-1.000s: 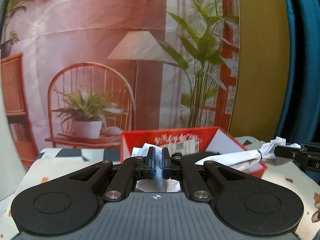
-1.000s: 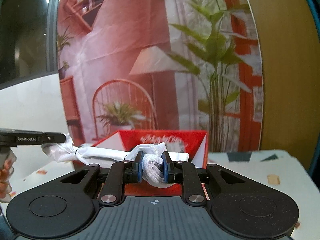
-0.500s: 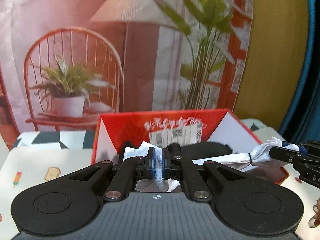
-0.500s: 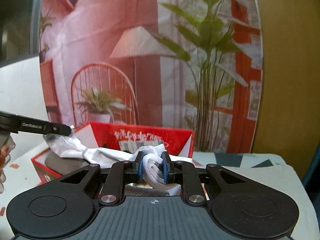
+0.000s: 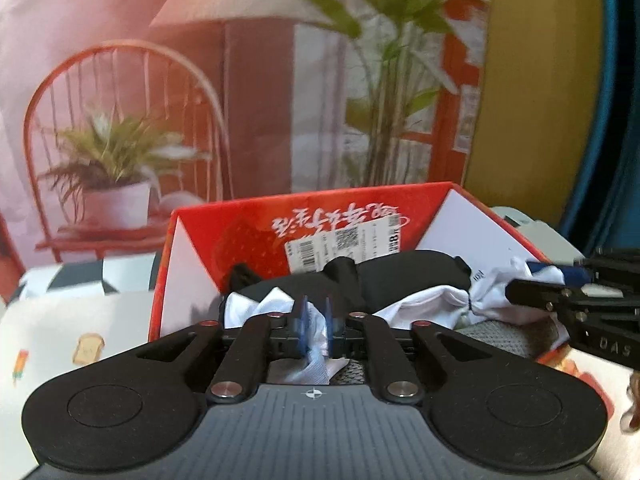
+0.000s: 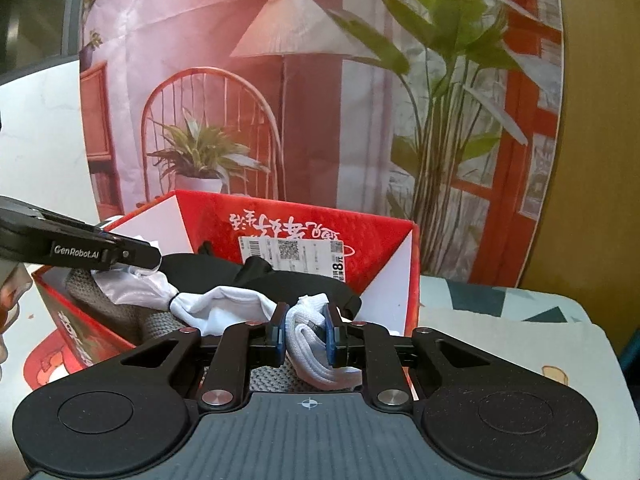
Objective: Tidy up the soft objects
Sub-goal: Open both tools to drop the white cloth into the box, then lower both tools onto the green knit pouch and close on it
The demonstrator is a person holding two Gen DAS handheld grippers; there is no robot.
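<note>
Nearest the lens, the left claw (image 5: 316, 326) has one end of a white sock (image 5: 416, 306) between its blue pads; its jaws have just been opening, and with the blur I cannot tell for sure whether the pads press the fabric or merely flank it. The right claw (image 6: 306, 334) has the ribbed cuff end of that sock (image 6: 224, 304) between its pads; its jaws have just been opening too, and the cloth looks loosely caught rather than squeezed. The sock spans between the two claws, draped low over a black garment (image 6: 288, 280) and a grey knit piece (image 6: 116, 308) inside the red cardboard box (image 6: 396, 240), which stands near the far edge of the bench (image 6: 520, 344).

The step in hand looks like the release into the box. To do it well, both claws should part fully while low over the pile, so the sock settles flat, then lift straight up without snagging the cuff or dragging an end over the box's wall.
</note>
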